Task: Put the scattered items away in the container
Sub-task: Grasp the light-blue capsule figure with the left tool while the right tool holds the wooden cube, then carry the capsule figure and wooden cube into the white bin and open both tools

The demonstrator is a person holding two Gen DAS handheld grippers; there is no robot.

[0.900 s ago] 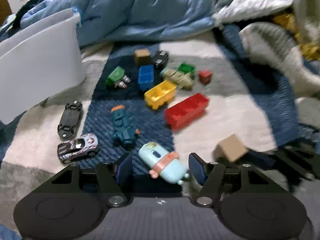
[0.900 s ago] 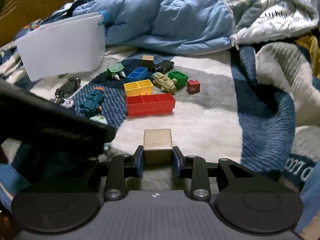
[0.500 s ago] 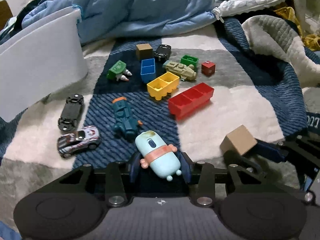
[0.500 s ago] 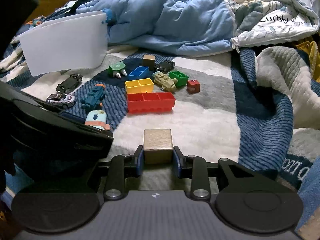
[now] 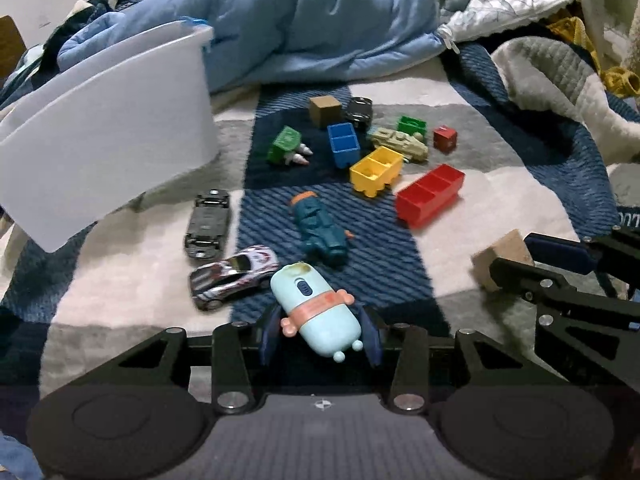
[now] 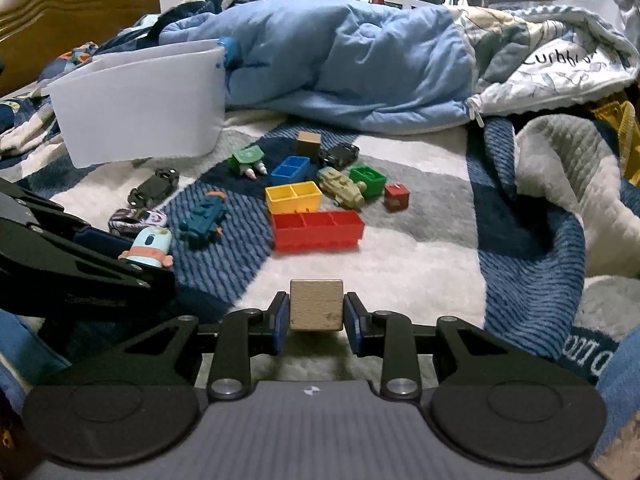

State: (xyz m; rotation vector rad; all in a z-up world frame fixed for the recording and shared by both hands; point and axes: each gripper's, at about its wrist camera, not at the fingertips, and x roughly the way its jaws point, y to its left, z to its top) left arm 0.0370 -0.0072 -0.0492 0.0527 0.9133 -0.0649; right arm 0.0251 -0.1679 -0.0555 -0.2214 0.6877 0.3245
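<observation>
My left gripper (image 5: pixel 320 330) is shut on a pale blue capsule toy (image 5: pixel 316 310) with a pink band, held a little above the blanket; it also shows in the right wrist view (image 6: pixel 149 248). My right gripper (image 6: pixel 317 322) is shut on a wooden cube (image 6: pixel 317 305), seen from the left wrist view (image 5: pixel 502 254) at the right. The white container (image 5: pixel 104 128) stands at the back left, also in the right wrist view (image 6: pixel 140 104). Scattered toys lie ahead: a teal robot (image 5: pixel 320 232), a white car (image 5: pixel 234 276), a black car (image 5: pixel 208 222), a red brick (image 5: pixel 430 194), a yellow brick (image 5: pixel 376 170).
Further back lie a blue brick (image 5: pixel 343 144), a green toy (image 5: pixel 285 145), a second wooden cube (image 5: pixel 325 110), a tan tank (image 5: pixel 398 143) and a small red cube (image 5: pixel 445 137). A blue duvet (image 5: pixel 304 20) is heaped behind; a grey blanket (image 5: pixel 560 76) rises at right.
My left gripper closed on the capsule toy and lifted it off the blanket. My right gripper kept hold of the wooden cube and rose a little.
</observation>
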